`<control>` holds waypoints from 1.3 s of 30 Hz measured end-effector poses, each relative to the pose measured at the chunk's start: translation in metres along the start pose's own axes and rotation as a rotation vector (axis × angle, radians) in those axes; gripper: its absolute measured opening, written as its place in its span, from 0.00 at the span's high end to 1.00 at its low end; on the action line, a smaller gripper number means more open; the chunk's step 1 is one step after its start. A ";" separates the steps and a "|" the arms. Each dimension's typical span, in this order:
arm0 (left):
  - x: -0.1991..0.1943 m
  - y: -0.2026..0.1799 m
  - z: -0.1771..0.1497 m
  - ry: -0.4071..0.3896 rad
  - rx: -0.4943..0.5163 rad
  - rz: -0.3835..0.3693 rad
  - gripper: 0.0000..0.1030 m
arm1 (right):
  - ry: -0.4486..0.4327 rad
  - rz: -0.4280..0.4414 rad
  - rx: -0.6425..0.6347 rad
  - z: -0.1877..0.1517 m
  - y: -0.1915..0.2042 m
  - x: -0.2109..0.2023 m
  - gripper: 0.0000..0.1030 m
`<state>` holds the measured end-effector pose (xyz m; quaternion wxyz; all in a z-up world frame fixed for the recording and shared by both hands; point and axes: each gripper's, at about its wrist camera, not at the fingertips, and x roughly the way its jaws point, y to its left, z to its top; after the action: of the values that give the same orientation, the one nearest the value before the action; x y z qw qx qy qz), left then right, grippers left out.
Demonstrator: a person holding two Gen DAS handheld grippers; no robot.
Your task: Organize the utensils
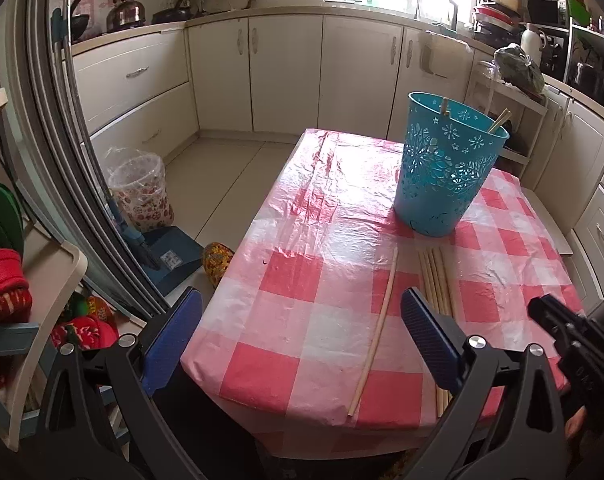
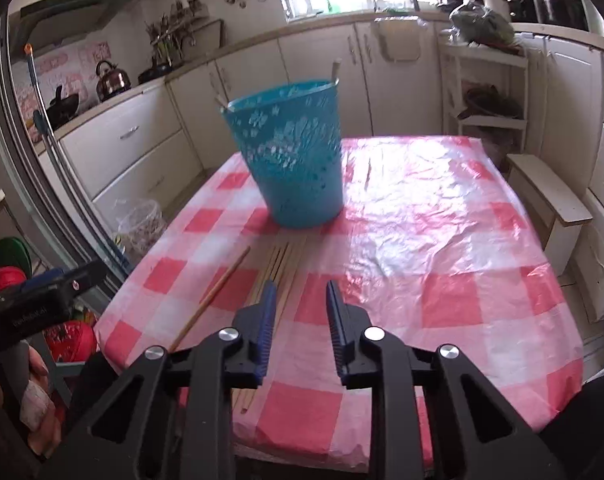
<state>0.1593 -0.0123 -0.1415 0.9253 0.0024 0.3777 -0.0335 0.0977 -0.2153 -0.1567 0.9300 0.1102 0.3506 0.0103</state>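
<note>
Five chopsticks (image 1: 436, 280) lengthwise toward bucket (image 1: 446, 168); one (image 1: 376, 332) slanted apart.

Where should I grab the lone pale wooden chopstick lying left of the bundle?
Grip the lone pale wooden chopstick mid-shaft, coming from above with jaws across it. It lies flat on the checked tablecloth, apart from the bundle of chopsticks, so both sides are free.

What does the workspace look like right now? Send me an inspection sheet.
Surface: table under a wrinkled pink checked plastic cover.
Job's things: blue perforated bin upright, two sticks inside; bundle of chopsticks and single chopstick lying before it.
Clutter: nothing seen on the table.
Grippers: left gripper open, empty; right gripper narrowly open, empty, above the bundle.
Cables: nothing seen.
Surroundings: kitchen cabinets, kettle, floor bin.
</note>
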 end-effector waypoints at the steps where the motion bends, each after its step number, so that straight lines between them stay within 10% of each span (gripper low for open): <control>1: 0.002 0.002 -0.001 0.010 -0.005 0.000 0.08 | 0.032 0.006 -0.007 -0.005 0.003 0.008 0.85; 19: 0.032 -0.006 -0.010 0.095 0.034 -0.003 0.07 | 0.183 -0.004 0.065 0.021 0.002 0.106 0.85; 39: 0.082 -0.048 -0.001 0.185 0.119 -0.020 0.08 | 0.196 -0.003 -0.033 0.034 0.003 0.118 0.78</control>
<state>0.2139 -0.0652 -0.1983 0.8844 0.0567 0.4586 -0.0649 0.2095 -0.2077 -0.2082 0.8929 0.0927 0.4399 0.0255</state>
